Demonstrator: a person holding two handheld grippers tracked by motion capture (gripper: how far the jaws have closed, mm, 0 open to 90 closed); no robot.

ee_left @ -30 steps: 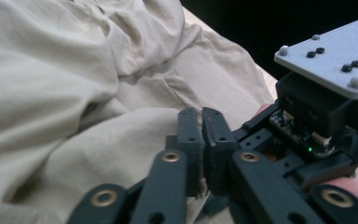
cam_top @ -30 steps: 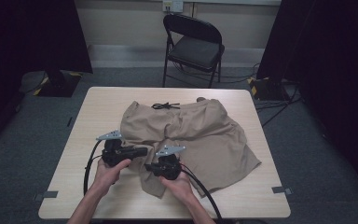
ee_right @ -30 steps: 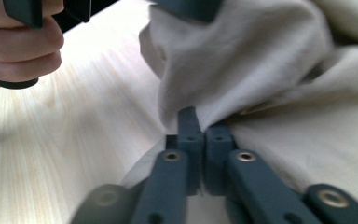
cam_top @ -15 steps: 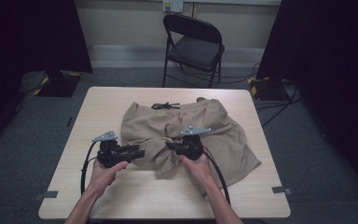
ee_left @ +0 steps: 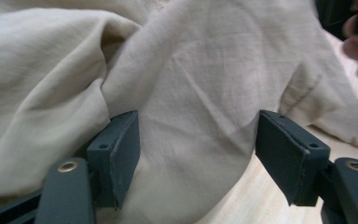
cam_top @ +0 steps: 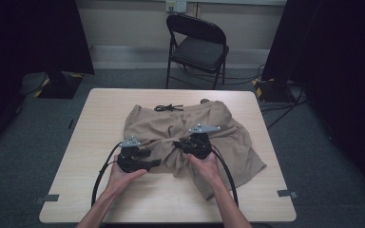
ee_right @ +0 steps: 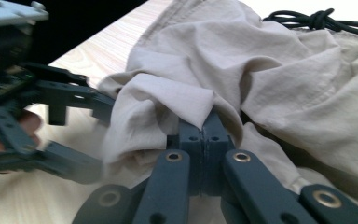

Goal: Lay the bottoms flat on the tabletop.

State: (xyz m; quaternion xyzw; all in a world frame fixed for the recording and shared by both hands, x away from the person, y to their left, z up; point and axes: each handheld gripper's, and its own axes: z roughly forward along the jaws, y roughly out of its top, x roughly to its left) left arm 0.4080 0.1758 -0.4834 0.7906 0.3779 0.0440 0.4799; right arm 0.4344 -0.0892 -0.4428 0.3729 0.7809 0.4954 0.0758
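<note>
Shorts [cam_top: 228, 130] pinched in the level right claw [ee_right: 204, 122]; left claw [ee_left: 196, 154], just opened, straddles cloth.

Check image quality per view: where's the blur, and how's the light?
High view: dim, dark at both sides, table and shorts evenly lit and sharp. Left gripper view: bright, cloth sharp, the other hand at top right out of focus. Right gripper view: near jaws and cloth crisp, left gripper at left blurred, black cord slightly soft, far edge washed out.
</note>
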